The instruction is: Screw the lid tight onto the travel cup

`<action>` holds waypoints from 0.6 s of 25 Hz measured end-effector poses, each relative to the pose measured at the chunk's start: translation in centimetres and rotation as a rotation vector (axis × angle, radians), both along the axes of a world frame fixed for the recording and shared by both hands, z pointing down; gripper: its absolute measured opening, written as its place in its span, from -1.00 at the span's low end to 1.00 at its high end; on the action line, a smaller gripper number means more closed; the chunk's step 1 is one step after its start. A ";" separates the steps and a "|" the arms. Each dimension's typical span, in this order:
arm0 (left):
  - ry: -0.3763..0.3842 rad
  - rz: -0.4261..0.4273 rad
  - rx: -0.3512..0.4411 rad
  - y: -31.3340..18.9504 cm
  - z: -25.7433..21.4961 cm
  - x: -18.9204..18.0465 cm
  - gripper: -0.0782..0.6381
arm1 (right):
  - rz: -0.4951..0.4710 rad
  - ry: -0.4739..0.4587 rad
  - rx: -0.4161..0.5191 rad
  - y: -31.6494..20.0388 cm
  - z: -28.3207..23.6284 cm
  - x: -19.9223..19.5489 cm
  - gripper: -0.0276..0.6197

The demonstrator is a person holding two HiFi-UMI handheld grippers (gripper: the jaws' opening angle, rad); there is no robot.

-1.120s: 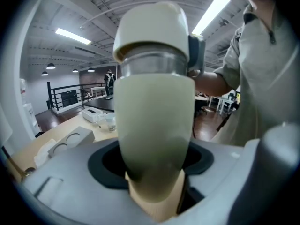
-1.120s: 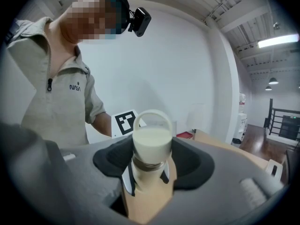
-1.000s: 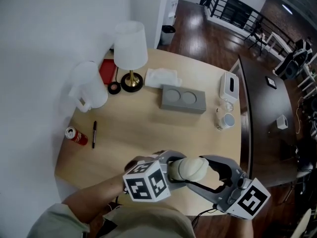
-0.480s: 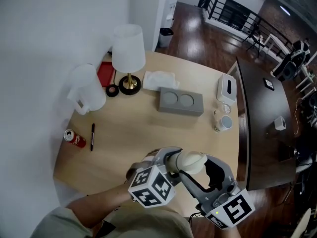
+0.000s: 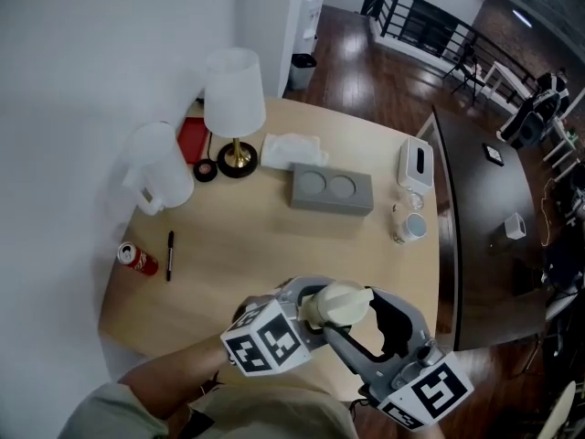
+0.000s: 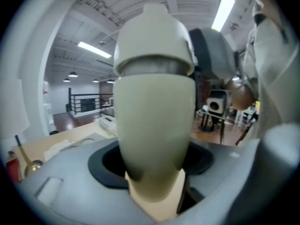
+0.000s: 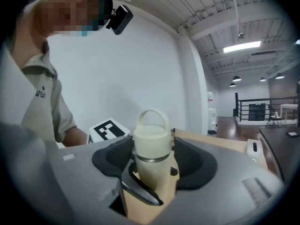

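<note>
Both grippers are up over the near edge of the table [image 5: 256,245], and the travel cup [image 5: 331,307] lies sideways between them. The left gripper [image 5: 311,311] is clamped on the cup's body; its own view is filled by that cream wall [image 6: 154,121], wedged between the pads, the same hold as a second ago. At the other end the lid [image 7: 151,137] sits on the cup, a silver band [image 7: 151,159] showing just under it. The right gripper [image 5: 351,311] has it framed between its jaws, which have just been easing wider; in its view a sliver of gap shows on the lid's right side, so it surrounds the lid without squeezing it. Against a second ago, the right gripper's marker cube [image 5: 425,393] now sits lower and further left in the head view, and the left one [image 5: 265,341] has tipped. The lamp [image 5: 235,90], the red can [image 5: 137,258], the pen [image 5: 169,254] and the grey block [image 5: 332,190] haven't budged.
</note>
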State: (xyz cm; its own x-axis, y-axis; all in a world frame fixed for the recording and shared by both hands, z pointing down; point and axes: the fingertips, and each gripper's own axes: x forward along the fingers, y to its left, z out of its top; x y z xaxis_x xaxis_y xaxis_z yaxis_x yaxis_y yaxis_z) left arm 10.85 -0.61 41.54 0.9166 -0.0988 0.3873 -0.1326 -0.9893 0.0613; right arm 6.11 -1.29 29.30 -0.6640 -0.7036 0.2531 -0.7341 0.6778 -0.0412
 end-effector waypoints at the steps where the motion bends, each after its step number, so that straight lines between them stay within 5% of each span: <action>1: 0.011 0.067 -0.012 0.8 -0.4 -0.1 0.10 | -0.033 -0.001 0.008 0.5 -0.4 0.1 -0.06; 8: -0.036 0.468 -0.077 5.9 -1.8 -1.7 0.10 | -0.329 -0.063 0.018 3.5 -2.7 -0.4 0.01; 15: -0.032 0.564 -0.105 8.1 -2.3 -1.5 0.10 | -0.452 -0.067 0.020 4.3 -2.5 -1.8 0.01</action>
